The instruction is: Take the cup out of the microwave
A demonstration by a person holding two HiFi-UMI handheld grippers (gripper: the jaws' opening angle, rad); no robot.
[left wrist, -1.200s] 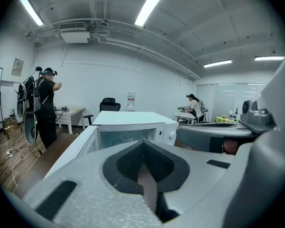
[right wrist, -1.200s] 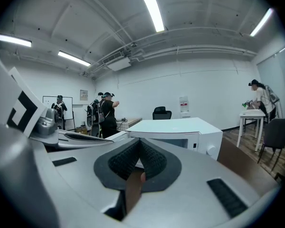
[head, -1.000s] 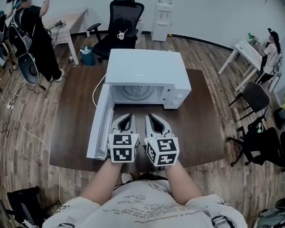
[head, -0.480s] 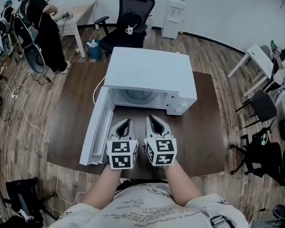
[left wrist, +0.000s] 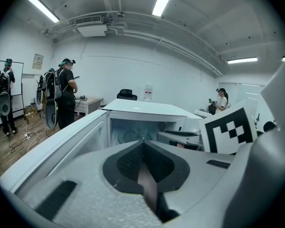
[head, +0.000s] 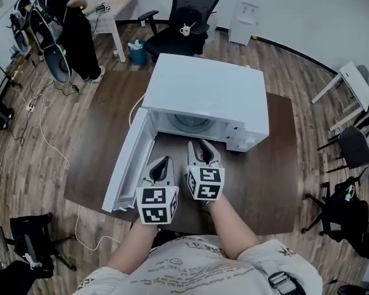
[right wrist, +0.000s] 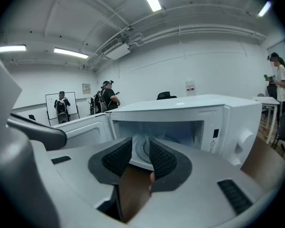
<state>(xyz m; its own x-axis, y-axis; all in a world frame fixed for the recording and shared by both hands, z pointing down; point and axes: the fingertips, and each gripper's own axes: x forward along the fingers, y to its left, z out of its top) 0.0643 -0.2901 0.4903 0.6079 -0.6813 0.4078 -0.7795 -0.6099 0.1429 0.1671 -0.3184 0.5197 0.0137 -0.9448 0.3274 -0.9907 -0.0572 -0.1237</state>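
A white microwave [head: 206, 91] stands on a brown table [head: 277, 177] with its door [head: 129, 165] swung wide to the left. The cavity [right wrist: 156, 132] shows a round glass turntable [head: 190, 123]; I cannot make out a cup in it. My right gripper [head: 203, 146] is just in front of the opening; its jaws have just been opening and now stand apart with nothing between them [right wrist: 141, 153]. My left gripper [head: 162, 163] hangs further back beside the door, with its pads meeting and nothing held [left wrist: 142, 144].
A person wearing gear [head: 61, 17] stands at the back left by a desk. A black office chair [head: 184, 17] and a water dispenser [head: 249, 11] are behind the table. More chairs [head: 350, 146] are at the right. A cable [head: 49, 146] trails on the wood floor.
The right gripper has moved forward toward the microwave's opening and its jaws have parted. The left gripper has stayed behind, a little lower. The head view has shifted.
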